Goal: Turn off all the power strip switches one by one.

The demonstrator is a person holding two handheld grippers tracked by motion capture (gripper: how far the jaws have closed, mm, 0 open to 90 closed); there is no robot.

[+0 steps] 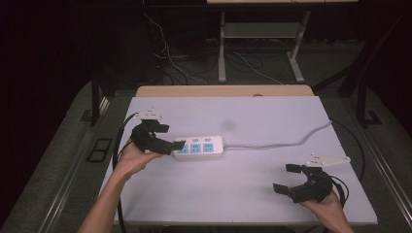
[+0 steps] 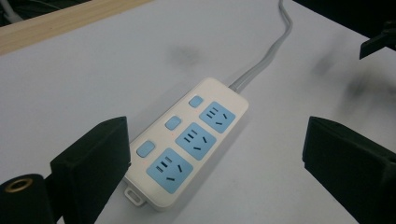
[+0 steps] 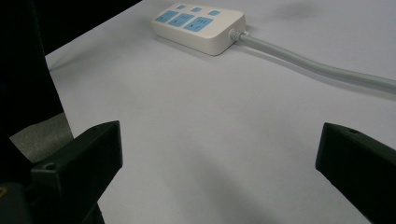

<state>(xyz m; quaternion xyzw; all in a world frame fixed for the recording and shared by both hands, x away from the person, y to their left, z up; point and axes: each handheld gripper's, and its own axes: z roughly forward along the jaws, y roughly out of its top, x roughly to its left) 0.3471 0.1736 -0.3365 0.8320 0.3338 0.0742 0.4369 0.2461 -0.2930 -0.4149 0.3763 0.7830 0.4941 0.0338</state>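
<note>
While lying flat on the white table (image 1: 252,194), just left of its middle, power strip (image 1: 199,148) reads as a light, rigid plastic block: likely easy to slide, smooth enough to slip under a loose pinch. Best taken across the two long sides near the end away from the cord, well off the switch buttons. Probably some drag from the stiff grey cord (image 1: 282,142), which leaves the strip's right end and curves off toward the table's far right edge.

Cream-white shell with rounded corners, three pale blue sockets (image 2: 201,138) in a row, three small blue square buttons (image 2: 172,123) beside them, a little mounting tab at the cord-free end.

Left gripper (image 1: 171,137) at the strip's left end, jaws spread wide and empty; whether one jaw touches the casing, cannot tell from the high view, though in the left gripper view the strip sits between both jaws with a gap on the far side. Right gripper (image 1: 287,178) well to the right of the strip and nearer the person, jaws also wide apart, holding nothing.
</note>
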